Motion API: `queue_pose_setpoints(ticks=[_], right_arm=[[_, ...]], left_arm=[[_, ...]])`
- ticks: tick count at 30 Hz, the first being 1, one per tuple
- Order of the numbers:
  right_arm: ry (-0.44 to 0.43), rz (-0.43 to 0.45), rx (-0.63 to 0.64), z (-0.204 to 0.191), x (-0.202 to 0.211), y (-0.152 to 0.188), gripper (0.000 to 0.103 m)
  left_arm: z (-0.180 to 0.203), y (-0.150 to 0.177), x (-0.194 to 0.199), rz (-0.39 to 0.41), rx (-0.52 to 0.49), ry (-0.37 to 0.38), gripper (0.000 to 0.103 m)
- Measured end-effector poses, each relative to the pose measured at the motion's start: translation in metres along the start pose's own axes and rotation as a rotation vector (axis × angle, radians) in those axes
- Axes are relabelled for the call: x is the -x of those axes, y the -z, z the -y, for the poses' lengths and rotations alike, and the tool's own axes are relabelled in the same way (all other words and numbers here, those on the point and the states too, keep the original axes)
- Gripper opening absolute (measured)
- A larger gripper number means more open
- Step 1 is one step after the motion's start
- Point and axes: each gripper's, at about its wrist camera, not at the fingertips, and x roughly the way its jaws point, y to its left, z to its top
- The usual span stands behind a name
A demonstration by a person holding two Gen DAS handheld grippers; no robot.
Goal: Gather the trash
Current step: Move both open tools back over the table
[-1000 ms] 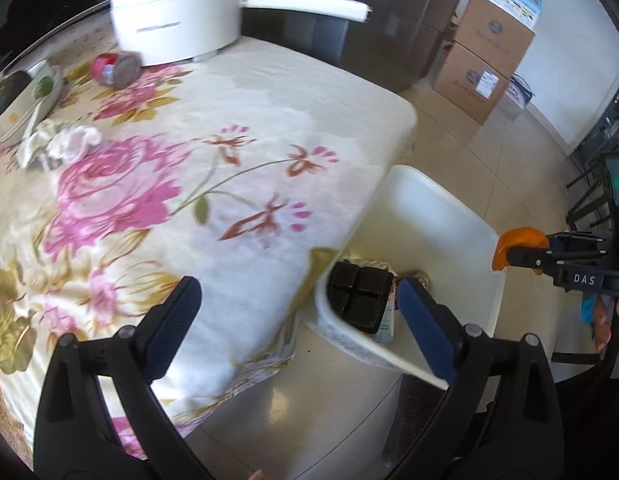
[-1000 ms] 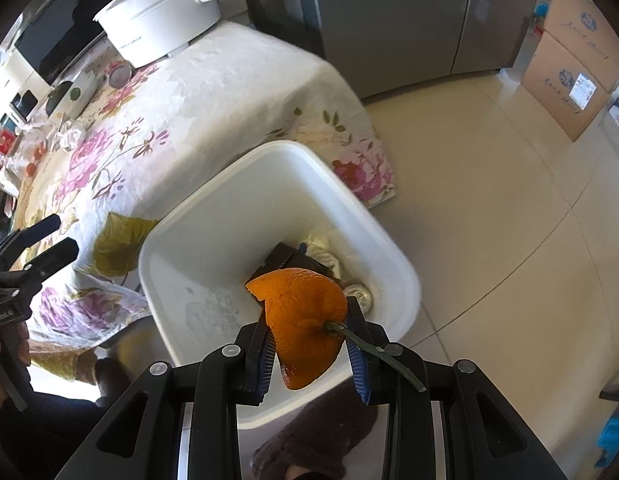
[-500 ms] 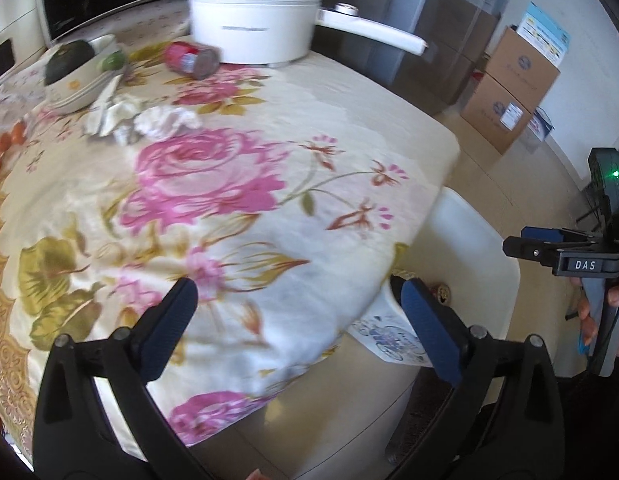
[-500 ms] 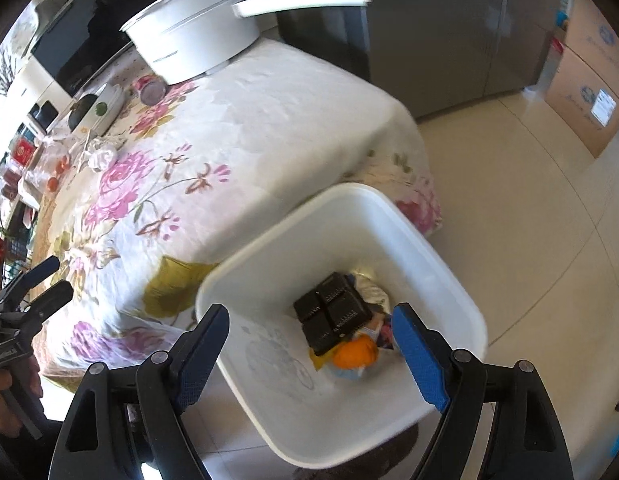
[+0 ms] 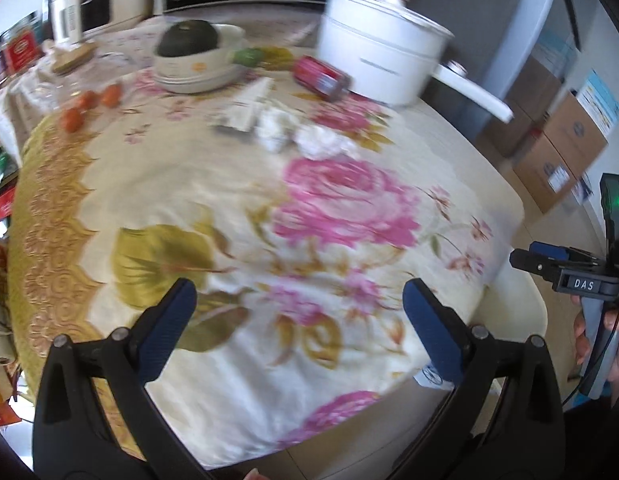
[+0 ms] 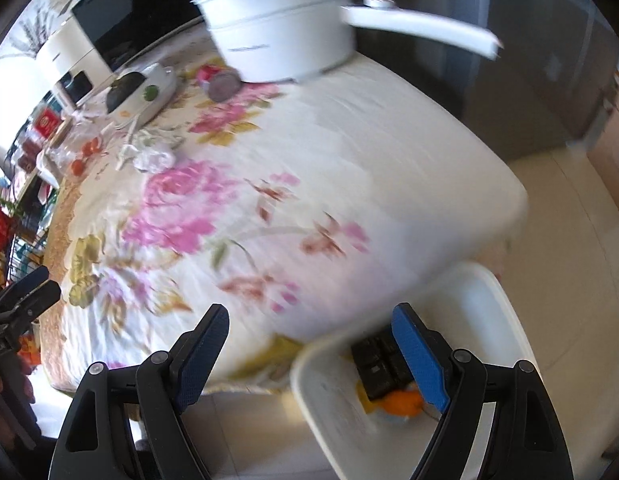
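Note:
My left gripper [image 5: 297, 292] is open and empty above the near part of the flowered tablecloth [image 5: 213, 184]. Farther back on the cloth lie crumpled white tissues [image 5: 321, 140], a flattened white wrapper [image 5: 249, 108] and a red can [image 5: 321, 76] on its side. My right gripper [image 6: 309, 316] is open and empty over the table's edge, beside the white bin [image 6: 489, 292] on the floor. In the bin lie an orange peel [image 6: 401, 402] and a black tray [image 6: 379, 364]. The tissues [image 6: 153, 158] and the can [image 6: 219, 80] also show in the right wrist view.
A white lidded pot [image 5: 377, 56] with a long handle stands at the table's far right. A bowl holding a dark green squash [image 5: 189, 40] and small tomatoes [image 5: 89, 100] sit at the back left. Cardboard boxes [image 5: 565, 148] stand on the floor to the right.
The right gripper opened and the orange peel dropped into the bin. Both grippers then swung away from the bin toward the table, so the tissues and can now sit nearer the middle of view.

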Motion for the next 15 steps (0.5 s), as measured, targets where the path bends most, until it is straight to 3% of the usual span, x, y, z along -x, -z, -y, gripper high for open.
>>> queue_pose_setpoints(ticks=[7,15], right_arm=[[-0.044,0.01,0.029,-0.05,-0.027,-0.038,0.085],[-0.107,0.006,0.016,-0.101,-0.064,-0.076,0.085]], left_arm=[[-0.044,-0.009,0.006,0.008,0.082,-0.024,0.102],[-0.085,-0.015,0.012,0.022,0.107,-0.084,0.102]])
